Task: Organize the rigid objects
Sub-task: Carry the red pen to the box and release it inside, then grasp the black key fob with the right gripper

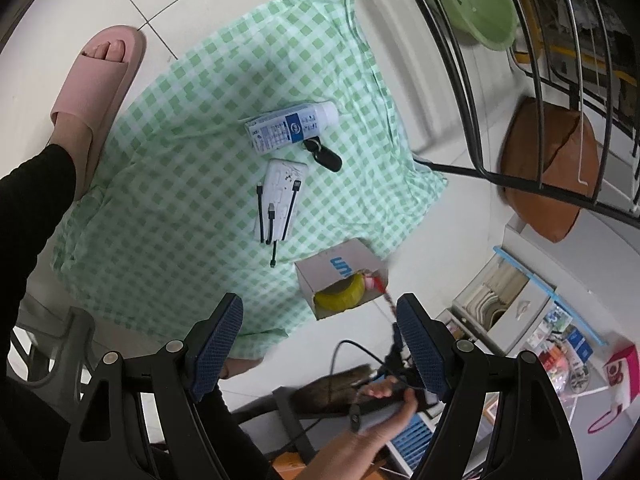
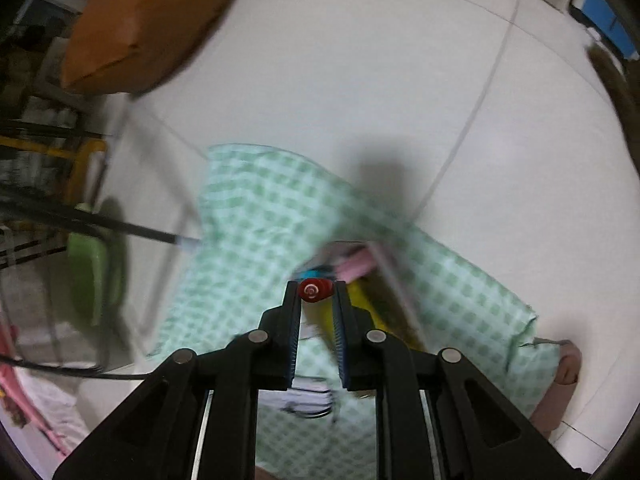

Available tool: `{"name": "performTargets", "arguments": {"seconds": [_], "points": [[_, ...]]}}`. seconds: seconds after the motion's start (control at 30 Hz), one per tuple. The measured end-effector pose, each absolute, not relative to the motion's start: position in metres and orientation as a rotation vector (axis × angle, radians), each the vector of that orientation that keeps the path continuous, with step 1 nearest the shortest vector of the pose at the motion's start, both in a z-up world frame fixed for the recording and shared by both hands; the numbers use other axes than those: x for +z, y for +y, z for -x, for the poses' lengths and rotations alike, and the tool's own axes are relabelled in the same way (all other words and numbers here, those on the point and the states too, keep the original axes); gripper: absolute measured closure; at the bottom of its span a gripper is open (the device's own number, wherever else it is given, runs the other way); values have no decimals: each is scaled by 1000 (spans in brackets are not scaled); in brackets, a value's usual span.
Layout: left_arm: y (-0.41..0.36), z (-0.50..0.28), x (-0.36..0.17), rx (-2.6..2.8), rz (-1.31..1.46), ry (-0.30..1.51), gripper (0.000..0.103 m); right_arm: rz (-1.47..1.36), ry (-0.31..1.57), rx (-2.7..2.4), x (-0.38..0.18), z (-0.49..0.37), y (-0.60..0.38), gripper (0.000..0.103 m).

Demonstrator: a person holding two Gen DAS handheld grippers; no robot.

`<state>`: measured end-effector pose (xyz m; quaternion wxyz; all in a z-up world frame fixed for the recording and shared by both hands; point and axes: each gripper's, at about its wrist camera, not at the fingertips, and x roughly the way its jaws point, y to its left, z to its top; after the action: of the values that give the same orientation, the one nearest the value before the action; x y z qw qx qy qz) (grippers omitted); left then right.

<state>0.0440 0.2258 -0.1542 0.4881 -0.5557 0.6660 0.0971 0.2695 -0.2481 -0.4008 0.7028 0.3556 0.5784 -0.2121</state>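
Right tool (image 2: 317, 300) clamped on a small red-capped item (image 2: 316, 290) above the cardboard box (image 1: 342, 280) on the checked cloth (image 1: 180, 160); left tool (image 1: 316, 344) apart, empty; lower squarely over the box opening before releasing.

red-capped item (image 2: 316, 290) pinched upright in right tongs (image 2: 317, 292).
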Motion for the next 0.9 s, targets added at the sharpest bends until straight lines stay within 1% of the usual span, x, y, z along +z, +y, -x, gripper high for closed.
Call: {"name": "performTargets", "arguments": {"seconds": [0.13,0.23,0.27,0.33,0.4,0.43,0.47,0.53,0.6,0.63,0.67,0.73,0.9], "points": [[230,-44,-156,256,1370,1615,25,-778,1328,-438,-420,-270,-240,85],[234,-43,-156,273,1369,1604,25,-757,1308,-443,-421,-273,-226,84],[236,-42,-156,277,1367,1601,25,-731,1290,-445,-417,-275,-218,82],[237,-41,-156,286,1365,1600,25,-680,1254,-426,-410,-281,-198,70],[238,-40,-158,293,1363,1608,25,-630,1229,-362,-407,-292,-168,47],[238,-38,-160,298,1364,1615,25,-611,1232,-327,-410,-297,-154,43],[238,-38,-161,303,1365,1619,25,-597,1245,-277,-415,-303,-138,42],[238,-38,-163,309,1366,1624,25,-642,1330,-122,-442,-319,-99,45],[237,-39,-162,305,1363,1625,25,-763,1423,0,-474,-329,-73,62],[236,-40,-161,299,1362,1625,25,-869,1495,59,-501,-334,-57,68],[237,-40,-161,294,1362,1625,25,-926,1530,75,-516,-336,-50,76],[237,-41,-161,287,1359,1626,25,-1077,1590,62,-556,-341,-37,78],[237,-38,-163,278,1364,1642,25,-1321,1632,-58,-603,-339,-38,78]]}}
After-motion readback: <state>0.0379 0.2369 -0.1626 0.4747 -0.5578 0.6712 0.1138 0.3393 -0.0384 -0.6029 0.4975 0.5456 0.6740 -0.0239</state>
